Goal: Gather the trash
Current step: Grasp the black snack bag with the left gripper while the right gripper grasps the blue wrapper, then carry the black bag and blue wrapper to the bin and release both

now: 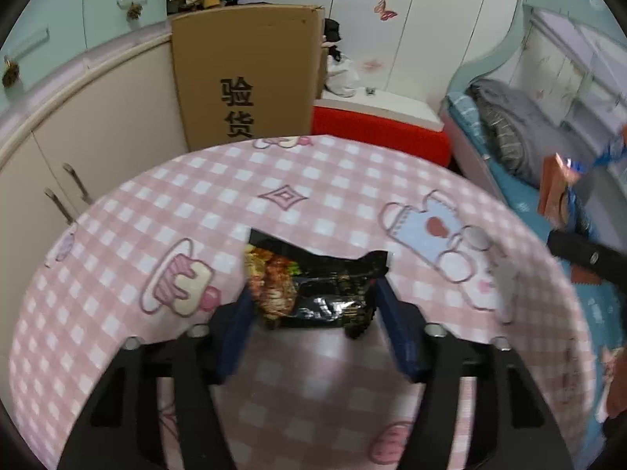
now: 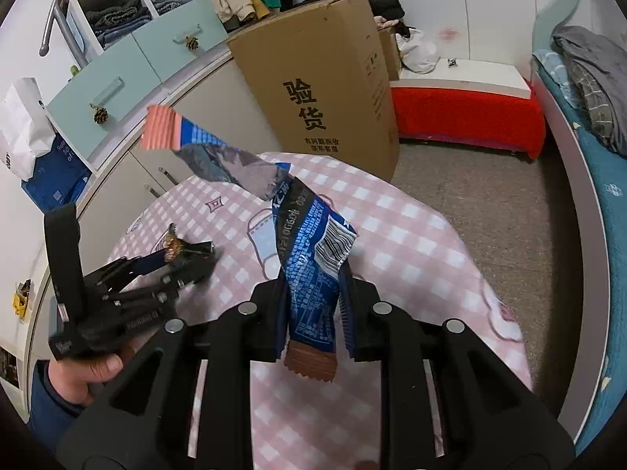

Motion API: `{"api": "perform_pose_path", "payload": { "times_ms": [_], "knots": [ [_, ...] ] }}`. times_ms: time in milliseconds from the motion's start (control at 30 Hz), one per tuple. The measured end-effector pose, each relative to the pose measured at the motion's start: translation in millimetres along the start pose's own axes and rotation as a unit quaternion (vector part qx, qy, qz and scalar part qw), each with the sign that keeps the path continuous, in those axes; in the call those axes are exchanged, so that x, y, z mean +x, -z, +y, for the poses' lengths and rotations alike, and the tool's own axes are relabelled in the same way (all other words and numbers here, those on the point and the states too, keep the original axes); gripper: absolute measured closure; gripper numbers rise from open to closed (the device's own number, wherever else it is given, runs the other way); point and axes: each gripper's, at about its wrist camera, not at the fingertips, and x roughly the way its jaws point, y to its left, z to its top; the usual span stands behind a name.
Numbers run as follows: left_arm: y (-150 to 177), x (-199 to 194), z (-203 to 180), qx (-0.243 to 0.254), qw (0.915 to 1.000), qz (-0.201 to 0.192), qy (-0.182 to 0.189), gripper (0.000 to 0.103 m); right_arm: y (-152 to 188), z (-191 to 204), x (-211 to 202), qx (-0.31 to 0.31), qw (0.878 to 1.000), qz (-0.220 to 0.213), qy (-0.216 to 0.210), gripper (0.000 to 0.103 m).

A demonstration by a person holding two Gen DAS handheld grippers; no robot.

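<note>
- While it lies flat on the pink-and-white checked tablecloth (image 1: 321, 180), the crumpled black foil snack wrapper with a food picture (image 1: 313, 286) sits between the two blue fingers (image 1: 395, 325) of the left gripper (image 1: 313, 309); the jaws stand spread on either side of it, and whether the pads touch it I cannot tell.
- In the right wrist view that wrapper (image 2: 188, 252) is near the table's left edge, with the left gripper (image 2: 172, 270) reaching over it from the near left.
- The long blue plastic wrapper with brown crimped ends and a barcode (image 2: 309, 274) is clamped between the fingers of the right gripper (image 2: 313, 305), lifted clear of the table, its upper part twisting away to the left.
- In the left wrist view this blue wrapper (image 1: 580, 168) appears beyond the table's right edge.
- Behind the table's far edge stands a tall brown cardboard box with black printed characters (image 2: 325, 90), beside a red low bench with a white top (image 2: 466, 113).
- A bed with a blue sheet (image 2: 599, 180) runs along the right.
</note>
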Motion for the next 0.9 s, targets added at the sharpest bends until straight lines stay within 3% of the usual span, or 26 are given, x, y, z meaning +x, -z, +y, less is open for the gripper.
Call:
{"api": "perform_pose_path", "payload": {
  "times_ms": [300,500,700,900],
  "knots": [
    [21.3,-18.5,-9.3,-0.001,0.9999,-0.009,0.006,0.047,19.9,-10.3,-29.7,0.010,1.000,-0.011,-0.003,0.081],
    [33.7,-50.1,-33.2,0.010,0.9989,-0.033,0.031,0.047,32.8,-20.0,-57.0,0.017,1.000,-0.026,0.002,0.081],
    [41.6,-83.7,-77.5,0.040,0.9954,-0.059,0.064,0.047,48.2,-37.2,-89.4,0.030,0.999,-0.045,0.005,0.081],
    [59.9,-110.6,-144.2,0.085,0.9876,-0.073,0.110,0.047,80.5,-78.5,-132.1,0.070,0.995,-0.069,0.016,0.081]
  ]
}}
